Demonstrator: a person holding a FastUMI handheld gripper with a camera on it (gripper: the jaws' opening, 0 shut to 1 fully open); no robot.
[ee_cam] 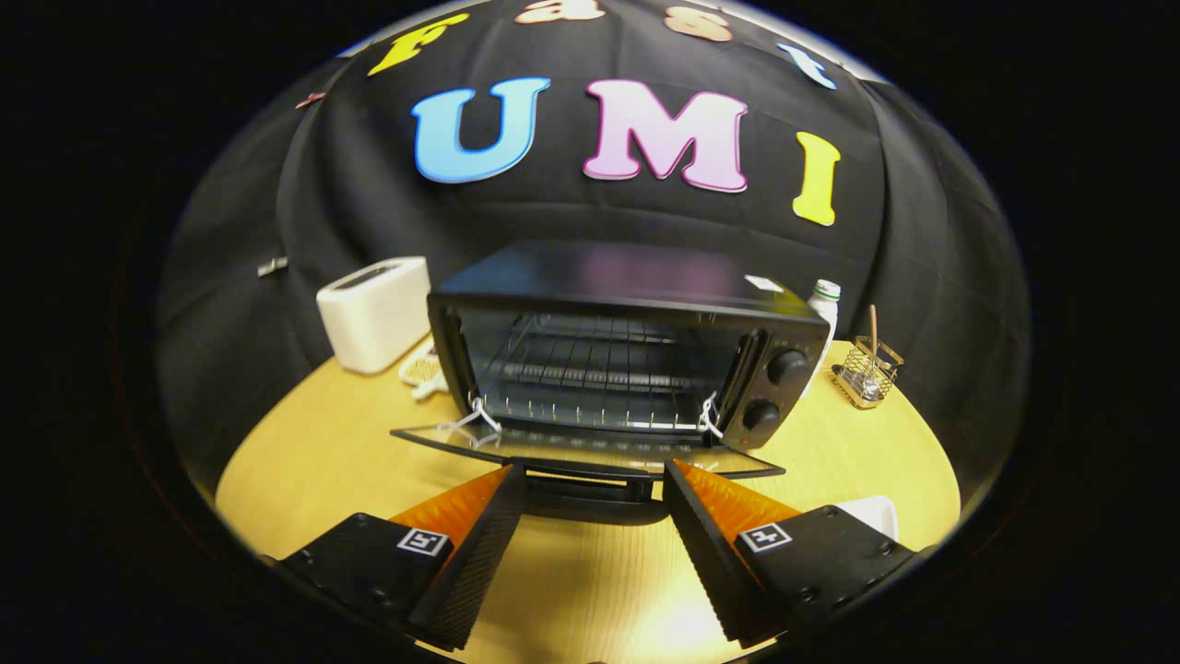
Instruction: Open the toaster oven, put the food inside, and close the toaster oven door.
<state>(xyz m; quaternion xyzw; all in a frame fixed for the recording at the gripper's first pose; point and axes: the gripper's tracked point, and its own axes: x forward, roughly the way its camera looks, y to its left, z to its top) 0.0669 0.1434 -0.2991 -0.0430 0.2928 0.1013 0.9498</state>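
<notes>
Black cloth hangs as the booth's wall behind a pale yellow wooden tabletop [304, 461]. On it, near the middle, stands a black metal toaster oven [627, 341] with its glass door [553, 447] let all the way down, lying flat toward the camera. Inside it, wire racks [599, 369] show, with nothing visible on them. Two round black knobs [774, 387] sit one above the other on the oven's right-hand panel. White cords [479, 415] are tied at both lower corners of the opening, by the door's hinges.

The gripper [595, 480] points at the oven from low over the tabletop. Its jaws stand wide apart and hold nothing; the tips reach the near edge of the lowered door, and the door's dark handle bar [590, 489] lies between them. Whether the tips touch the door cannot be told.

Left of the oven stands a white boxy slot toaster [373, 314], and a small pale woven thing [422, 371] lies between it and the oven, partly hidden. Behind the oven's right corner a white plastic bottle [825, 309] stands upright. Further right sits a gold wire holder [867, 369] with a wooden stick upright in it. A white object [876, 512] peeks out just beyond the right finger; what it is cannot be told.
</notes>
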